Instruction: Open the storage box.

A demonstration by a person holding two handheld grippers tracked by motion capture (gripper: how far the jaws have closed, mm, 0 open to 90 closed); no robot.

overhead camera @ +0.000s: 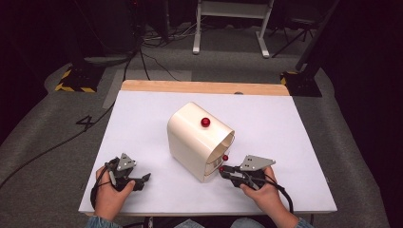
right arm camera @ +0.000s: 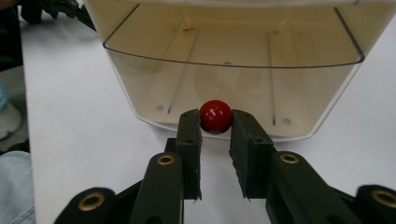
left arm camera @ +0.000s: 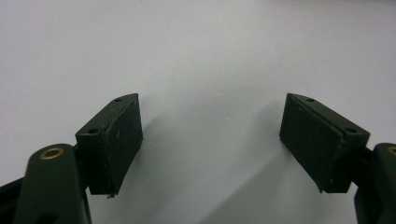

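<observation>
Your right gripper (right arm camera: 215, 125) has its two black jaws pressed against the sides of a small glossy red ball knob (right arm camera: 216, 116), just below the centre of the right gripper view. That knob sits on the clear front panel of a cream plastic box with a rounded top (overhead camera: 199, 140), which stands at the middle of the high view on the white table (overhead camera: 142, 123). A second red round knob (overhead camera: 205, 122) shows on the box's upper face, near the centre of that frame. Your left gripper (left arm camera: 211, 135) rests low at the lower left of the high view, well apart from the box, its jaws spread wide over bare table with nothing between them.
</observation>
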